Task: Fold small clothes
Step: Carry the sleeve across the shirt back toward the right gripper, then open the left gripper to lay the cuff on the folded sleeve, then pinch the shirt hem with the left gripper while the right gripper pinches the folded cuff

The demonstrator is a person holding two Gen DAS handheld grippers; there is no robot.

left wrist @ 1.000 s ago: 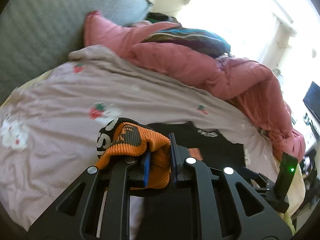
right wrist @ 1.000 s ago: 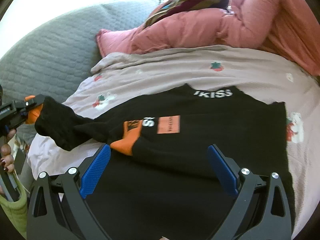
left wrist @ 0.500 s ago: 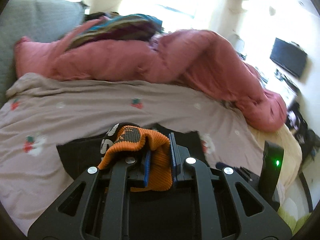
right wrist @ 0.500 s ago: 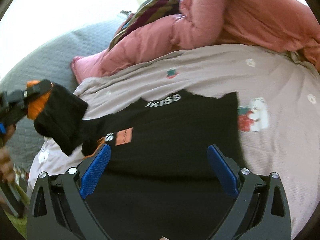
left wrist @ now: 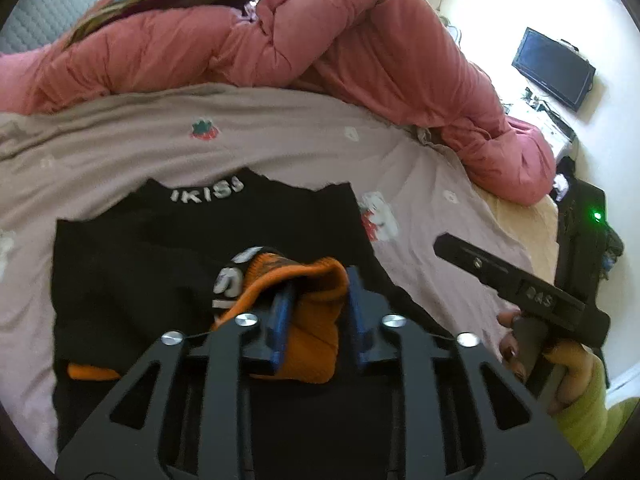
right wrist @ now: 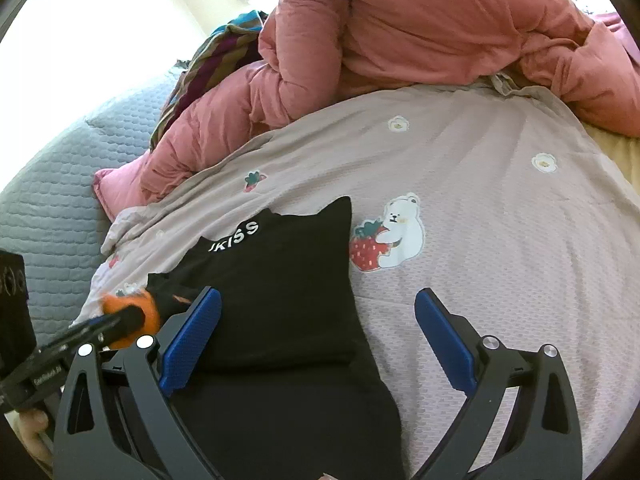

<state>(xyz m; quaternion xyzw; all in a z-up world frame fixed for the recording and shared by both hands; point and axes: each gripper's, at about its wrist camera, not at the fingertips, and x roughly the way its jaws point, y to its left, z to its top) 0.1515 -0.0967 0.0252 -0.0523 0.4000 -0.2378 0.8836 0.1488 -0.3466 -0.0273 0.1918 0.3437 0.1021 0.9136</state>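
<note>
Carrying the orange ribbed cuff (left wrist: pixel 316 316) clamped in the left hand-held gripper (left wrist: pixel 318 320) across the black knit sweater (right wrist: pixel 280 288), sleeve fold nearly landing; right hand-held gripper (right wrist: pixel 318 340) hanging apart, empty.

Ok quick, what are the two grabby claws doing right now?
Left gripper: closed, holding the orange ribbed knit cuff of the black knit sweater.
Right gripper: open, holding nothing, fingers apart over the sweater's edge.
</note>
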